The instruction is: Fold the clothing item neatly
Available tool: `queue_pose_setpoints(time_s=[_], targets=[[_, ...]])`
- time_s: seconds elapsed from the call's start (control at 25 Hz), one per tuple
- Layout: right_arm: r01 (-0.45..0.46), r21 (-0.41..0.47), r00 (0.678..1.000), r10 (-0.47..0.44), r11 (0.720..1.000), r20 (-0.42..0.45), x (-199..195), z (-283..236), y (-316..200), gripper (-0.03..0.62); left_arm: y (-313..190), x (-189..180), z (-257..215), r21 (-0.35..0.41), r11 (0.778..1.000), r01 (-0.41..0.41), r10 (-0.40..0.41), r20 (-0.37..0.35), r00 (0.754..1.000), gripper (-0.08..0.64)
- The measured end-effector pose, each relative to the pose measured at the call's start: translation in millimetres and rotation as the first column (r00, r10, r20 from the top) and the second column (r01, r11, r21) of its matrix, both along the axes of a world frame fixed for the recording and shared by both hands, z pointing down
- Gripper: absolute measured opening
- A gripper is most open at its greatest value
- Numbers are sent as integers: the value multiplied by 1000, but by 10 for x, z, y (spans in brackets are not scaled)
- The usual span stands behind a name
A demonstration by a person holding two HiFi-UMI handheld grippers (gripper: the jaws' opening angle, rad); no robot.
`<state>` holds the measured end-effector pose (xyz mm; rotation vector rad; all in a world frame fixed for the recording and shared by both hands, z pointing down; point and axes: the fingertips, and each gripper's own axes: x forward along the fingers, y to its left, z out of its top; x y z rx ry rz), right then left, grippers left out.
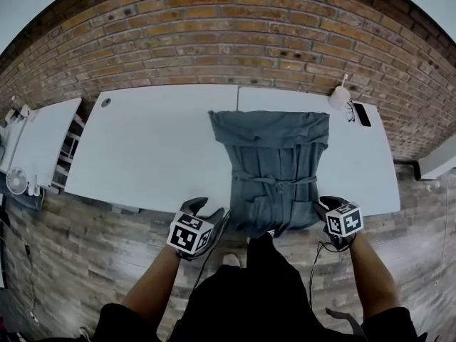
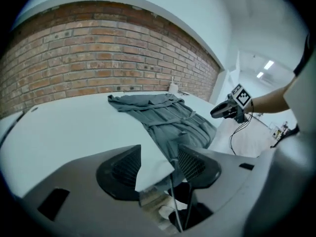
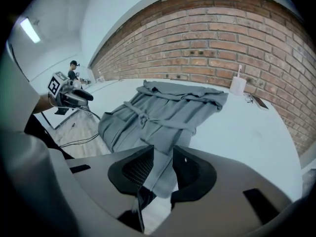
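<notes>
Spread lengthwise on right half of white tabletop (image 1: 142, 148), centre-right of head view: grey garment (image 1: 274, 159). Wide end toward brick wall (image 1: 214, 41), narrow end draped over near edge. Tie belt knotted across the middle.

Lower centre-left of head view, just off near edge and left of draped end: left gripper (image 1: 206, 211). Fingers (image 2: 123, 166) clearly apart in left gripper view. Between them only a white tabletop corner and floor below, no fabric pinched. Garment edge just beside the right-hand finger in that view.

Lower centre-right of head view, at near edge, right of draped end: right gripper (image 1: 324, 209). Fingers (image 3: 136, 169) partly apart. Strip of grey fabric running down through the gap in right gripper view, not visibly clamped.

Far right corner of tabletop: white cup (image 1: 340, 98) near garment's wide end, not touching, with dark flat slab (image 1: 362, 114) beside it.
</notes>
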<state>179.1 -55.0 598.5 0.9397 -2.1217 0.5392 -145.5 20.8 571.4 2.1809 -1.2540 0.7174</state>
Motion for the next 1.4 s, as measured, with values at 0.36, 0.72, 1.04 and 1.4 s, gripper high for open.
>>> queue_pose_setpoints(time_s=[0.36, 0.72, 1.04, 1.4], targets=[[-94, -61, 995, 96, 994, 30, 267, 242, 453, 101, 729, 250, -7, -49, 995, -83, 82, -39, 996, 238], [-109, -116, 992, 117, 987, 57, 337, 361, 584, 138, 769, 433, 850, -173, 978, 119, -137, -96, 986, 238], [-118, -191, 991, 127, 974, 36, 376, 703, 737, 160, 452, 385, 1345, -229, 959, 166, -197, -119, 973, 238], [-96, -293, 993, 112, 951, 39, 337, 1177, 729, 159, 363, 569, 1567, -309, 950, 54, -107, -158, 982, 205]])
